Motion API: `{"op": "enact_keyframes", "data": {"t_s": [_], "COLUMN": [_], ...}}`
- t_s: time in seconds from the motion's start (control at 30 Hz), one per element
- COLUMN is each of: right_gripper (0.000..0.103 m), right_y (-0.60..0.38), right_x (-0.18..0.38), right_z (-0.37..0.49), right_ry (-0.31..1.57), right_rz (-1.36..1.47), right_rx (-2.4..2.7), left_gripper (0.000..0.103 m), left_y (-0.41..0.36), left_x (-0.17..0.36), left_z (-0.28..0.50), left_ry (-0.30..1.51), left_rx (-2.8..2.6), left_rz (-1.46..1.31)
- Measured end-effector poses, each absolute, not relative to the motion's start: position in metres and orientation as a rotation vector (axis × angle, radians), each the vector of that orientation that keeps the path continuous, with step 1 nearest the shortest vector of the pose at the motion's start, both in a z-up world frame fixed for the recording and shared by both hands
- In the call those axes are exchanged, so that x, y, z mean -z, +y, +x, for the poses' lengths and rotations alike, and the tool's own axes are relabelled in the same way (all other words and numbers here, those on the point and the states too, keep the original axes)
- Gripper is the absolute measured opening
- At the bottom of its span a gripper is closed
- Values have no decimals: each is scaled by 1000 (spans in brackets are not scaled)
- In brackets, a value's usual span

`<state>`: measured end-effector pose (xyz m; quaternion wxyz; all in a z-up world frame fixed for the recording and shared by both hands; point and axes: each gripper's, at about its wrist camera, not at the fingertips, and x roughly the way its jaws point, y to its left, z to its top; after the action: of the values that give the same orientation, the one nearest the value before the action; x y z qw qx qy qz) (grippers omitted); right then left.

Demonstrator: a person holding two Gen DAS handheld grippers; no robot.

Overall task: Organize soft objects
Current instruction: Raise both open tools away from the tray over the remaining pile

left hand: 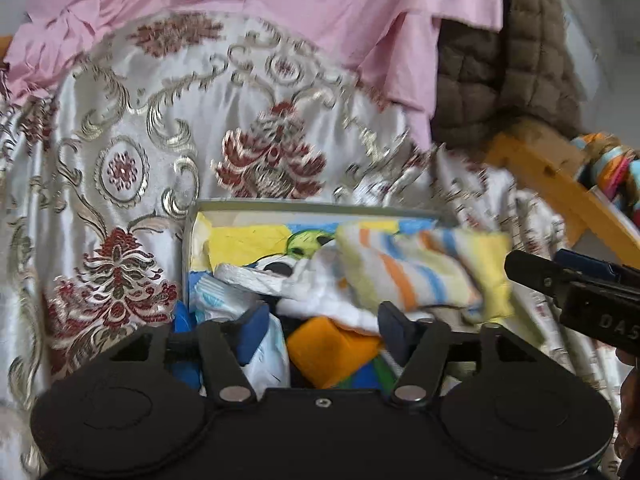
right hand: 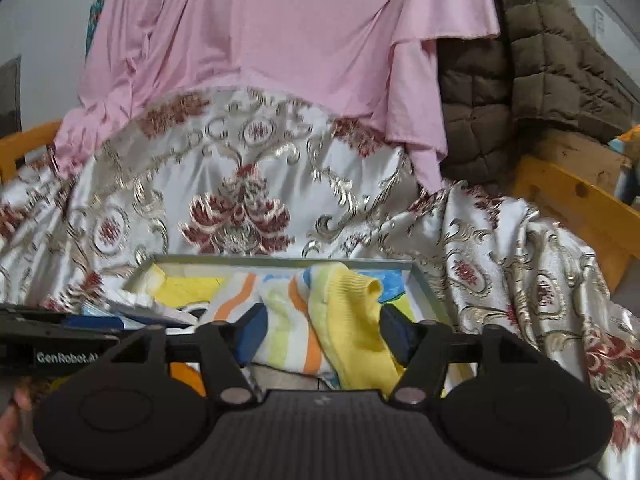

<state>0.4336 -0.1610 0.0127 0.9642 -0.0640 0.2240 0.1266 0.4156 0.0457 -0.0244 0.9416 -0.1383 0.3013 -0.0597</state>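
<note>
Right tool (right hand: 320, 334) jaws wide around striped sock (right hand: 320, 320) above box (right hand: 424, 280); left tool (left hand: 320, 328) wide, empty. Risk: sock snags box rim, spills out.

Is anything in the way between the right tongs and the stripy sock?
No. The stripy sock already lies between the open right tongs, over the box. Nothing visible blocks it.

Box (right hand: 420, 280) sits on the patterned cloth (right hand: 240, 200). In it: striped cloth (right hand: 344, 336) to the right, white cloth (left hand: 312, 284) at centre, block (left hand: 328, 348) at the near side. Sheet (right hand: 280, 40) hangs behind. Jacket (right hand: 520, 80) lies right of the sheet, above a wooden rail (right hand: 580, 200).
</note>
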Motion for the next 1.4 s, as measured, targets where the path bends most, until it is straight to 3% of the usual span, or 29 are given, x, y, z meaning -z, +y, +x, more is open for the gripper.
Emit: {"op": "enact_keyframes", "data": {"t_s": [0.17,0.33,0.5,0.67,1.03,1.4], "right_gripper": [88,96,103,103,103,103], "right_y": [-181,-192,-197,-200,-205,-212], "right_x": [-45,-90,-132,-150,-121,-59], "right_z": [380,311,237,175,85,58], "right_ry": [366,292,237,229,293,415], "right_rz": [-110,-93,-92,-91,-68,-46], "right_rx": [-267,-278,-278,-230,-154,-133], "left_gripper": [79,94,102,102,102,102], "left_y": [34,24,18,17,17,6], "left_x": [-14,-64,-107,-126,-107,-49], "left_z": [360,293,223,159,65,49], "left_ry": [505,405,311,259,285,421], "left_rx": [133,143,144,148,131,131], "left_rz": [-251,-237,-176,-142,-96,-28]}}
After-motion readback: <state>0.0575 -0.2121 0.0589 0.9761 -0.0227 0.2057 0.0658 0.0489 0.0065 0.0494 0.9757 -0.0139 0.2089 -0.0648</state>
